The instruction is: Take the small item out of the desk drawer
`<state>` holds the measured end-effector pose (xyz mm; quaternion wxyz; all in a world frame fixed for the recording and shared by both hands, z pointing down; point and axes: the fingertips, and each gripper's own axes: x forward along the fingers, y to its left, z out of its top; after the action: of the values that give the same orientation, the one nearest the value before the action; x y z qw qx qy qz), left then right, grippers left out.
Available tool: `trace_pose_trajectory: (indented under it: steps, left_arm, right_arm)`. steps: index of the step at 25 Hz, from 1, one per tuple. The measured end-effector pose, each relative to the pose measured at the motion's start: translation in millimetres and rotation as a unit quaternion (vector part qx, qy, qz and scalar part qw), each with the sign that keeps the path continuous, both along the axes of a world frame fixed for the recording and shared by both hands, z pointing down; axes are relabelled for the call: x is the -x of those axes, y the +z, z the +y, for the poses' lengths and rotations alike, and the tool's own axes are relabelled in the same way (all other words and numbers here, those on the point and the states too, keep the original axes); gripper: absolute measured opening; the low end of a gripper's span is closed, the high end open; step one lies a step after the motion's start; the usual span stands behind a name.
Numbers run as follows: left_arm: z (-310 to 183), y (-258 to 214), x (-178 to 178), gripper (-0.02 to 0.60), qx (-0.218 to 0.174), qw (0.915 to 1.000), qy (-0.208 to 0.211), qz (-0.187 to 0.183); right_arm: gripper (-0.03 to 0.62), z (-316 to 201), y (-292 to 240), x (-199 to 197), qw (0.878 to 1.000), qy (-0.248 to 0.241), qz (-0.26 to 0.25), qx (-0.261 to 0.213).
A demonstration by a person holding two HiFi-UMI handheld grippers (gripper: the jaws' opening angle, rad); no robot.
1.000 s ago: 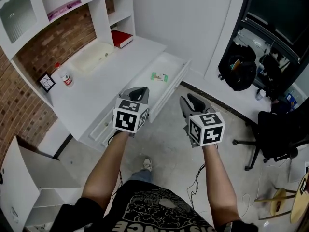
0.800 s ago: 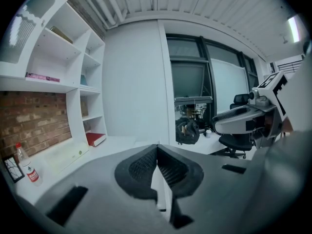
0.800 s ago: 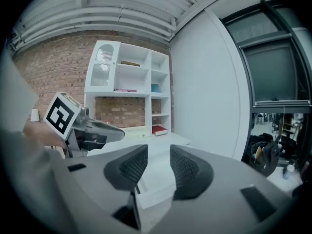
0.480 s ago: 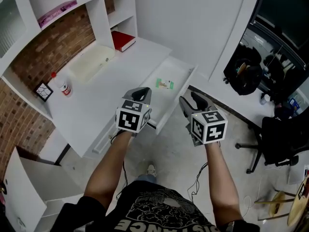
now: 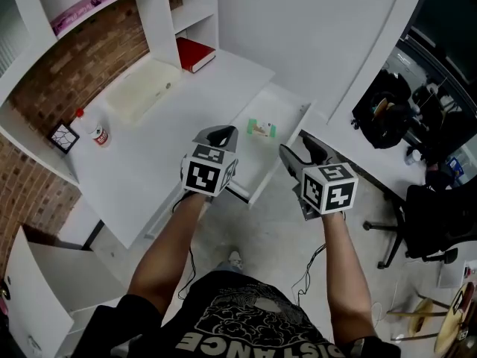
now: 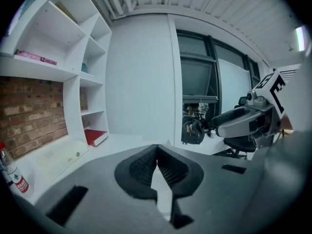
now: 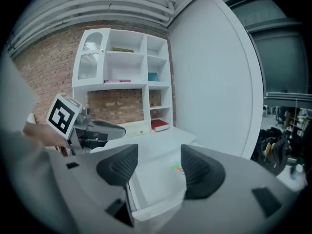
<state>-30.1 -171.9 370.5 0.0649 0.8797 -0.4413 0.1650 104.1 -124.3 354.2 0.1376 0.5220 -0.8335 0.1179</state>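
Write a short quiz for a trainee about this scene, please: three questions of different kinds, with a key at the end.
1. True or false: the drawer stands open, and a small item lies in it.
2. What colour is the book at the back of the desk? A red, B blue, C yellow.
3. Which gripper has its jaws together?
Key: 1 true. 2 A. 3 the left gripper; the right gripper is opening its jaws, with nothing between them.
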Motion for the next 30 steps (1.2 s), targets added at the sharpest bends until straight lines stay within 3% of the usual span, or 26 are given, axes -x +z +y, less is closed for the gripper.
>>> trace_pose_trajectory:
  steps: [13, 21, 30]
  left_arm:
    - [-45, 15, 14, 0.008, 0.008, 0.9999, 0.001, 0.009]
    - [-64, 20, 17, 0.008, 0.004, 0.9999, -0.003, 0.010]
    - [-96, 40, 27, 0.008, 0.002, 0.9995, -0.029, 0.011]
  right_arm:
    - [0.370, -44, 19, 28, 0.999, -0.030, 0.005, 0.036]
    - [0.402, -66, 29, 30, 0.998, -0.038, 0.014, 0.043]
    - [0.416, -110, 54, 39, 0.993, -0.092, 0.053, 0.051]
